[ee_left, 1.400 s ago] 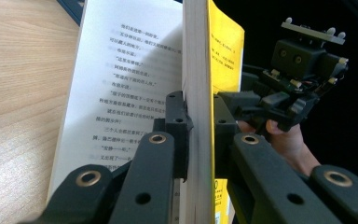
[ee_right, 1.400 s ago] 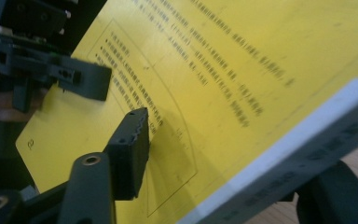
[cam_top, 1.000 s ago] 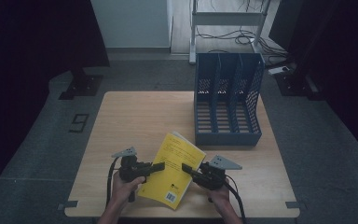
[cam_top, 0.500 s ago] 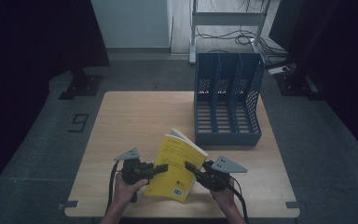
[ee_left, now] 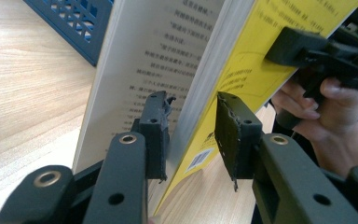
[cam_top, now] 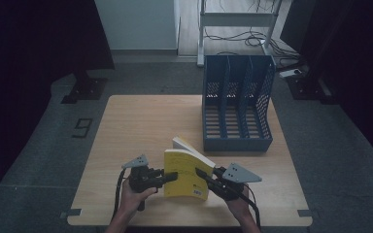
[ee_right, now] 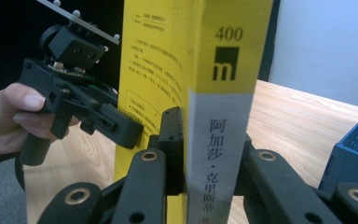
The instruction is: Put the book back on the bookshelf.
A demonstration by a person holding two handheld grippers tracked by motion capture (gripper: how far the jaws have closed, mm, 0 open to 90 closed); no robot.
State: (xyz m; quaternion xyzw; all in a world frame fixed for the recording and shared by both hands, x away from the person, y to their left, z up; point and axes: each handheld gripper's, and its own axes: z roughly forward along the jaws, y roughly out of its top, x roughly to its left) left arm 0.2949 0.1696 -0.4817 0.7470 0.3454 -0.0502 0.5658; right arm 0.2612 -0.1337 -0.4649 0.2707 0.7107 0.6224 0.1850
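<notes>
Since a second ago the yellow book [cam_top: 185,172] has been raised from a slanted lie to stand nearly upright on its lower edge, near the middle of the counter's [cam_top: 145,121] front edge. At its left, the left tongs [cam_top: 171,176] are held level in the left hand [cam_top: 133,196], pointing toward the book. Their jaws have just been opening; in the left gripper view the yellow cover and part of the pages pass between them, with a gap seen on both sides, so the book is released there. At its right, the right tongs [cam_top: 203,174] are held by the right hand [cam_top: 238,206], angled toward the book's spine side. Their jaws have just been closing, and in the right gripper view the spine [ee_right: 220,116] is clenched between both pads. Beyond the book, a blue file rack [cam_top: 237,109] with three compartments stands at the counter's far right corner. The counter is of pale wood. A grey floor surrounds it, and cables [cam_top: 238,36] lie under a metal frame at the back of the room.
</notes>
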